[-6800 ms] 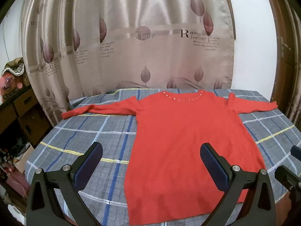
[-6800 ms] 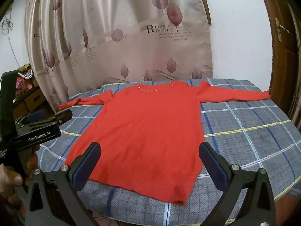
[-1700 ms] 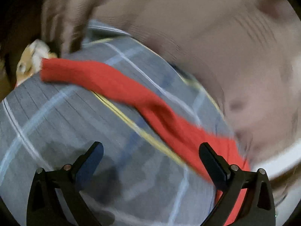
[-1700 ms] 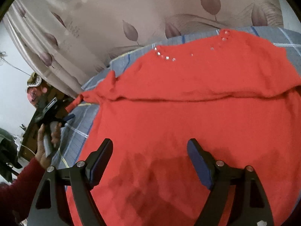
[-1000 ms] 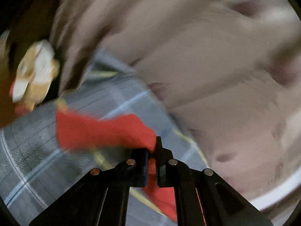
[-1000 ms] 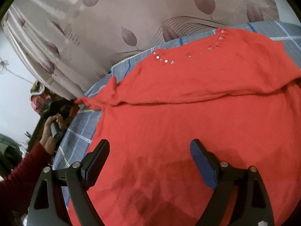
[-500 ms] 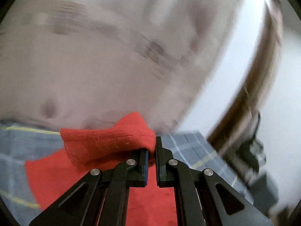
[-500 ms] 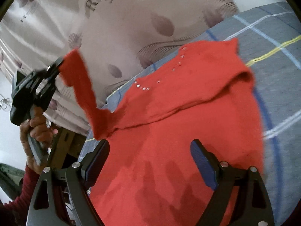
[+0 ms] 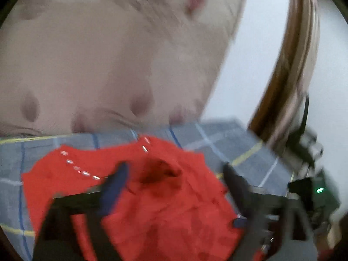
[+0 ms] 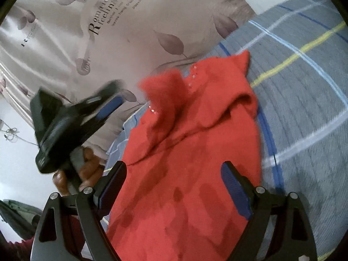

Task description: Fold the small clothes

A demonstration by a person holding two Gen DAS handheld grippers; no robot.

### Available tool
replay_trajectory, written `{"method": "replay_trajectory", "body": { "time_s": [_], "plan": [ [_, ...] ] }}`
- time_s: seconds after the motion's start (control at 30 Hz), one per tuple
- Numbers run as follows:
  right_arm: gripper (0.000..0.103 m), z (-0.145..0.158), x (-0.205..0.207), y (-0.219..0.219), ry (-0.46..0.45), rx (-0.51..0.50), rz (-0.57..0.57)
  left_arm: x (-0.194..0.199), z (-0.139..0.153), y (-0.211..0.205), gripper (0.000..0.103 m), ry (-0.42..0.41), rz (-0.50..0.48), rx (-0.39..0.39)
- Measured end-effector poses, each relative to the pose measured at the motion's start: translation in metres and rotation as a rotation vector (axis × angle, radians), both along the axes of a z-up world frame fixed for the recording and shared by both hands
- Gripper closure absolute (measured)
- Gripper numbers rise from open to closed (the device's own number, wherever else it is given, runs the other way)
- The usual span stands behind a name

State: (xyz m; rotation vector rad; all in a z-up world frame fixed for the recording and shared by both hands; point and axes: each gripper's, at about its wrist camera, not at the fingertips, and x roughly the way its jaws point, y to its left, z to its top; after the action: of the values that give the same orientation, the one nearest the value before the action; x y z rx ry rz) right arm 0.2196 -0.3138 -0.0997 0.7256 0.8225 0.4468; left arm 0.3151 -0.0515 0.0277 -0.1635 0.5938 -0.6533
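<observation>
A red sweater (image 10: 191, 174) with a beaded neckline (image 9: 82, 171) lies on the grey plaid cloth (image 10: 304, 108). Its right sleeve (image 10: 239, 100) is folded across the chest. The left sleeve (image 10: 165, 87) hangs loose in the air over the neckline and shows as a dark crumpled fold (image 9: 161, 171) in the left wrist view. My left gripper (image 9: 174, 182) is blurred, its jaws opening, and the pads do not press on the sleeve in front of them. It also shows from the side, my left gripper (image 10: 117, 94) just left of the sleeve. My right gripper (image 10: 174, 182) hovers open over the sweater's lower body, with nothing gripped.
A beige leaf-print curtain (image 10: 108, 32) hangs right behind the table. A brown door frame (image 9: 293, 65) stands at the right, with a dark blurred device with a green light (image 9: 319, 189) below it. The person's hand (image 10: 87, 169) holds the left gripper's handle.
The left gripper, shut on the left sleeve's cuff, swept it from the table's left side up over the sweater, then opened and let it go. The right gripper stayed open and shifted slightly.
</observation>
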Motion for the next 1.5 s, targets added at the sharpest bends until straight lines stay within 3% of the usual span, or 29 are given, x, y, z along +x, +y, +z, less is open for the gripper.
{"method": "replay_trajectory", "body": {
  "time_s": [0.07, 0.2, 0.37, 0.47, 0.53, 0.57, 0.6, 0.63, 0.67, 0.8, 0.87, 0.9, 0.97, 1.03, 1.1, 1.17, 1.27, 1.33, 1.37, 1.4, 1.47, 1.5],
  "plan": [
    [0.016, 0.011, 0.009, 0.003, -0.018, -0.024, -0.003, -0.006, 0.003, 0.041, 0.004, -0.009, 0.051, -0.097],
    [0.016, 0.033, 0.033, 0.017, -0.045, -0.098, 0.033, -0.009, -0.019, 0.099, 0.004, 0.091, 0.139, -0.198],
    [0.015, 0.05, 0.082, 0.058, -0.038, -0.361, 0.071, -0.011, -0.085, 0.136, 0.004, 0.239, 0.262, -0.187],
    [0.015, 0.057, 0.12, 0.088, -0.021, -0.55, 0.085, -0.01, -0.113, 0.141, 0.004, 0.274, 0.285, -0.194],
    [0.016, 0.056, 0.15, 0.101, 0.02, -0.622, 0.105, -0.011, -0.119, 0.137, 0.004, 0.28, 0.281, -0.178],
    [0.02, 0.05, 0.165, 0.105, 0.072, -0.649, 0.143, -0.011, -0.12, 0.135, 0.004, 0.283, 0.267, -0.176],
    [0.061, 0.043, 0.18, 0.107, 0.121, -0.659, 0.173, -0.013, -0.118, 0.133, 0.004, 0.271, 0.261, -0.169],
    [0.085, 0.036, 0.187, 0.104, 0.157, -0.647, 0.183, -0.013, -0.118, 0.132, 0.004, 0.267, 0.261, -0.166],
    [0.093, 0.03, 0.19, 0.092, 0.203, -0.609, 0.167, -0.014, -0.12, 0.133, 0.004, 0.27, 0.259, -0.168],
    [0.094, 0.029, 0.147, 0.011, 0.126, -0.246, -0.03, -0.014, -0.128, 0.145, 0.004, 0.303, 0.256, -0.233],
    [0.091, 0.008, 0.119, -0.029, 0.123, -0.006, -0.083, -0.015, -0.126, 0.144, 0.004, 0.299, 0.258, -0.23],
    [0.09, -0.004, 0.108, -0.042, 0.141, 0.048, -0.105, -0.015, -0.126, 0.142, 0.004, 0.297, 0.26, -0.216],
    [0.089, -0.016, 0.094, -0.053, 0.16, 0.031, -0.114, -0.015, -0.124, 0.138, 0.004, 0.296, 0.261, -0.197],
    [0.082, -0.021, 0.088, -0.057, 0.159, 0.079, -0.093, -0.014, -0.123, 0.136, 0.004, 0.296, 0.259, -0.193],
    [0.053, -0.02, 0.088, -0.059, 0.143, 0.127, -0.085, -0.013, -0.122, 0.136, 0.004, 0.299, 0.252, -0.198],
    [0.038, -0.013, 0.093, -0.062, 0.119, 0.136, -0.088, -0.011, -0.122, 0.135, 0.004, 0.306, 0.254, -0.193],
    [0.041, -0.009, 0.103, -0.068, 0.11, 0.155, -0.113, -0.005, -0.121, 0.133, 0.004, 0.3, 0.253, -0.206],
    [0.076, -0.015, 0.116, -0.064, 0.16, 0.115, -0.111, 0.0, -0.122, 0.135, 0.005, 0.31, 0.258, -0.225],
    [0.092, -0.018, 0.122, -0.06, 0.197, 0.092, -0.105, 0.002, -0.121, 0.137, 0.012, 0.309, 0.267, -0.243],
    [0.093, -0.021, 0.127, -0.057, 0.23, 0.081, -0.1, 0.002, -0.12, 0.14, 0.02, 0.293, 0.281, -0.259],
    [0.093, -0.018, 0.135, -0.045, 0.238, 0.057, -0.084, 0.006, -0.118, 0.142, 0.061, 0.277, 0.299, -0.231],
    [0.093, -0.012, 0.14, -0.037, 0.229, 0.049, -0.063, 0.009, -0.119, 0.145, 0.067, 0.285, 0.309, -0.225]
  ]
}}
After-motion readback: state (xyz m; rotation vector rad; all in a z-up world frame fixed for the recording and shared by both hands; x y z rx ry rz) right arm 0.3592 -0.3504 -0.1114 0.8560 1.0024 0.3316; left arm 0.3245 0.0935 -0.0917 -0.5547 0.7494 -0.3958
